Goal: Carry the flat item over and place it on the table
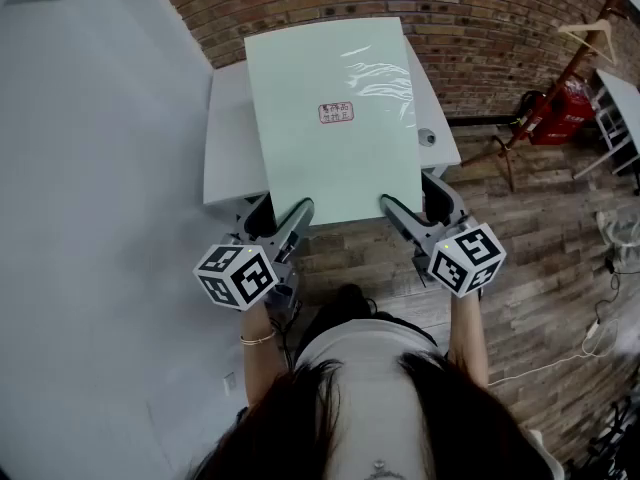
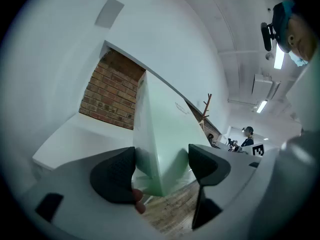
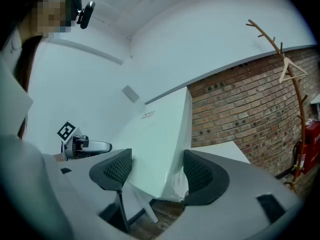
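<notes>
The flat item is a pale green board (image 1: 335, 158) in clear wrap with a small red label (image 1: 336, 113). It hangs tilted over the white table (image 1: 228, 138) by the brick wall, its near edge past the table's front. My left gripper (image 1: 280, 213) is shut on the near left corner and my right gripper (image 1: 415, 203) on the near right corner. In the left gripper view the board (image 2: 165, 129) rises from between the pads of the gripper (image 2: 162, 169), above the table (image 2: 75, 139). The right gripper view shows the board (image 3: 155, 144) clamped in the gripper (image 3: 155, 171).
A white wall runs along the left and a brick wall (image 1: 470, 18) stands behind the table. A wooden coat rack (image 1: 570, 58) and a red box (image 1: 560, 108) stand on the wood floor at right, with cables (image 1: 600, 318) nearby. Another person (image 2: 247, 136) is far off.
</notes>
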Action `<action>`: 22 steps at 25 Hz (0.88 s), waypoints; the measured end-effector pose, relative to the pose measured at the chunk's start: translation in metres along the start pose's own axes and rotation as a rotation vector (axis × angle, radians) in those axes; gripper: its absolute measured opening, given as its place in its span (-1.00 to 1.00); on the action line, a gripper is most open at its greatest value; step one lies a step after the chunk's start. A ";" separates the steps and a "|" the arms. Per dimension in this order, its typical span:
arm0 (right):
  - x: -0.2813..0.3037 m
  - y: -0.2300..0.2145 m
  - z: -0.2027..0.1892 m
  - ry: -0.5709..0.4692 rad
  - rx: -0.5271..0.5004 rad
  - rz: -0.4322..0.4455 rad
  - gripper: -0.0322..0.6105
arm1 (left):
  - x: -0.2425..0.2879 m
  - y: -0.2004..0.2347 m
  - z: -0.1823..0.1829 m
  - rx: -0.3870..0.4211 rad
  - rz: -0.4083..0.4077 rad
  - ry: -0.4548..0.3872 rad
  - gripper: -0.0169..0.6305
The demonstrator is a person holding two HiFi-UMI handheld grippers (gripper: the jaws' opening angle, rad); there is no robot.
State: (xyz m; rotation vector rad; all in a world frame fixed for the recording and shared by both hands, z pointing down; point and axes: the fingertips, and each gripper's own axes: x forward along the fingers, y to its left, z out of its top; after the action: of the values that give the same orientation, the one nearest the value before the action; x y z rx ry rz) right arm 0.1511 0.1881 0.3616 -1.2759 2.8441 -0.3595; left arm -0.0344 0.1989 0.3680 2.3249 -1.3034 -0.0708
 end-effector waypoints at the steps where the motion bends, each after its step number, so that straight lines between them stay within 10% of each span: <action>1: 0.001 0.000 0.000 -0.001 -0.002 -0.001 0.18 | 0.000 0.002 0.001 0.003 -0.001 -0.001 0.10; 22: 0.042 0.009 -0.003 0.000 -0.006 -0.032 0.18 | 0.006 0.044 0.012 -0.011 -0.031 0.003 0.10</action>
State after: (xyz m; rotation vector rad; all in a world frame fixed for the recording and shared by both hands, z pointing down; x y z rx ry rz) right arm 0.1160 0.1638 0.3662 -1.3246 2.8298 -0.3511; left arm -0.0692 0.1702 0.3766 2.3359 -1.2622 -0.0839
